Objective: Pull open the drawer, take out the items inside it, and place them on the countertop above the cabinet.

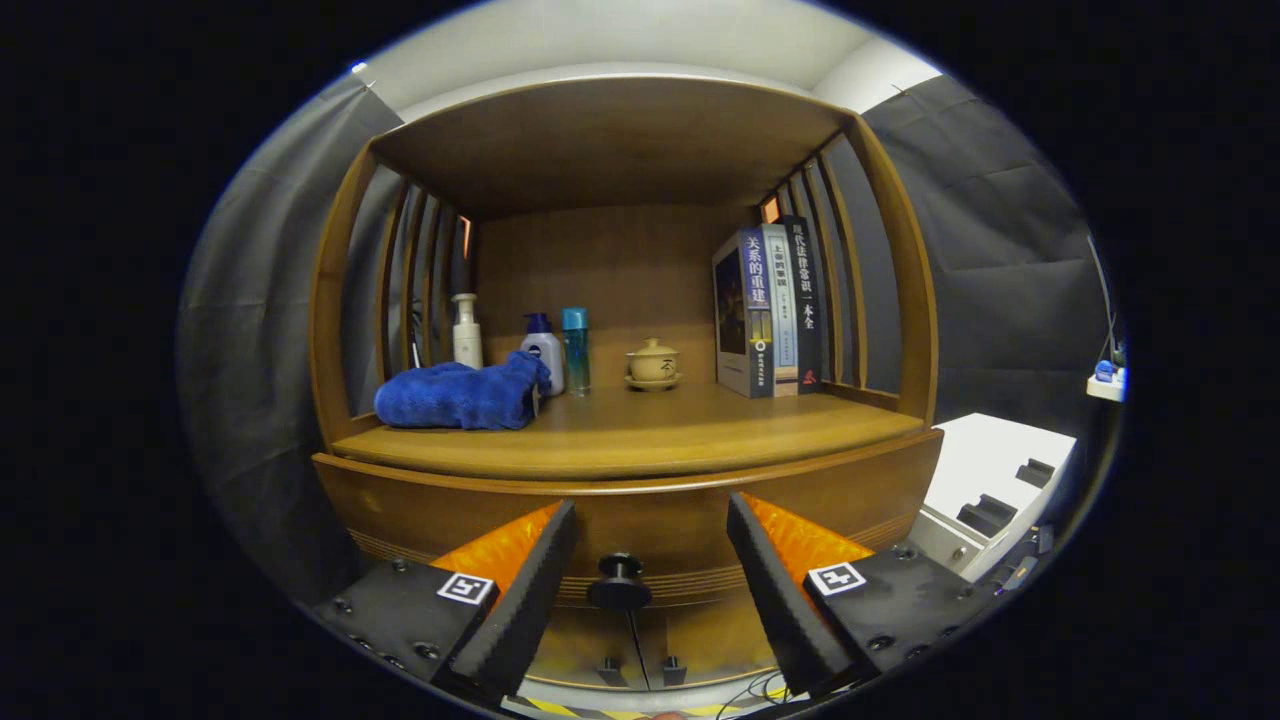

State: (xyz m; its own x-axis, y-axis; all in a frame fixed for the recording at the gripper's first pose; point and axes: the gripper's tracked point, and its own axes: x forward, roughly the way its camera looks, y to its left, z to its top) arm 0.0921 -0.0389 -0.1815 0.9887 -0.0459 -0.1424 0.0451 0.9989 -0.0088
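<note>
A wooden cabinet stands ahead, with its countertop (640, 430) under an open shelf bay. Below the countertop runs the drawer front (640, 520), flush with the cabinet, carrying a small dark round knob (619, 580). My gripper (650, 525) is open, its two fingers spread wide. The knob sits between the fingertips and a little beyond them, untouched. Nothing is held between the fingers. The drawer's contents are hidden.
On the countertop lie a blue towel (462, 395) at left, a white pump bottle (466, 330), a blue-capped bottle (543, 350), a teal bottle (576, 348), a lidded teacup (653, 362) and upright books (770, 310). A white box (990, 480) stands to the cabinet's right.
</note>
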